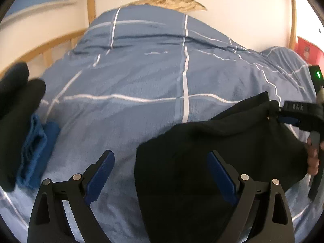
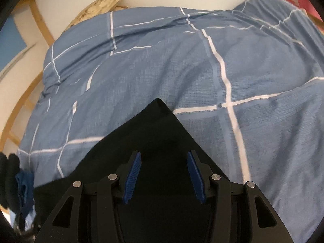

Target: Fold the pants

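The black pants (image 1: 222,141) lie folded on the blue checked duvet (image 1: 141,81). In the left wrist view my left gripper (image 1: 161,158) is open, its right finger over the pants' left edge, its left finger over bare duvet. My right gripper (image 1: 283,119) shows at the pants' far right corner. In the right wrist view the right gripper (image 2: 164,160) is open above the pants (image 2: 154,133), whose pointed corner lies just ahead. Neither gripper holds anything.
A folded blue garment (image 1: 36,151) and dark folded clothes (image 1: 14,101) lie at the left on the bed; both also show in the right wrist view (image 2: 24,186). A wooden bed frame (image 1: 50,46) and a white wall are behind. A red box (image 1: 307,48) stands far right.
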`<state>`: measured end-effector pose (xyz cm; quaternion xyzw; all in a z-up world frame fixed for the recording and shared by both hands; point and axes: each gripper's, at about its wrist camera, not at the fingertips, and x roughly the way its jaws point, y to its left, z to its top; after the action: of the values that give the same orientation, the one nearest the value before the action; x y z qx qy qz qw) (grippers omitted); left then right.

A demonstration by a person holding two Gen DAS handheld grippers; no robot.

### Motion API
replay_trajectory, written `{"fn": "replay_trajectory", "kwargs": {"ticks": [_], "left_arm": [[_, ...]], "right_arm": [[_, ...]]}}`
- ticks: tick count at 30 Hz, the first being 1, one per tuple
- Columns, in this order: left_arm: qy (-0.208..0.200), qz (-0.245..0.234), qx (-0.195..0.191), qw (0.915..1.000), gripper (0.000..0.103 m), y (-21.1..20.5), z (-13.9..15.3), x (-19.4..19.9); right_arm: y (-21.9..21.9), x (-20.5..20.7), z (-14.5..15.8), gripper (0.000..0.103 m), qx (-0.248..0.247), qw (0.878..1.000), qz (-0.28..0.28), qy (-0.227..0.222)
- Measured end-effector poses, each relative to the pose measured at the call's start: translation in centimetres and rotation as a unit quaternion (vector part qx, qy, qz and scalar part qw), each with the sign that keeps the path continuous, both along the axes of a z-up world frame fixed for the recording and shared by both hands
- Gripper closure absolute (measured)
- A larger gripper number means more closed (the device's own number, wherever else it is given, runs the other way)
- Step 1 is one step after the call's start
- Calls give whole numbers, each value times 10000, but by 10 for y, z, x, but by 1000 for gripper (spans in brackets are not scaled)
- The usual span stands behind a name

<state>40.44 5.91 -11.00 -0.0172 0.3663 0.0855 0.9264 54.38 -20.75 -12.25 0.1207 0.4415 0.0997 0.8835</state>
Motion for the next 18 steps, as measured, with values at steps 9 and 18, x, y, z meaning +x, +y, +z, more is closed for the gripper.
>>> {"fn": "replay_trajectory", "kwargs": {"ticks": [9, 18], "left_arm": [[-64, -30, -173, 9998, 9, 14, -6, 10], [-4, 140, -150, 9998, 9, 20, -10, 11]], "right_arm": [[20, 25, 10, 68, 26, 9998, -22, -195], [50, 63, 8, 68, -289, 9993, 11, -230]]}}
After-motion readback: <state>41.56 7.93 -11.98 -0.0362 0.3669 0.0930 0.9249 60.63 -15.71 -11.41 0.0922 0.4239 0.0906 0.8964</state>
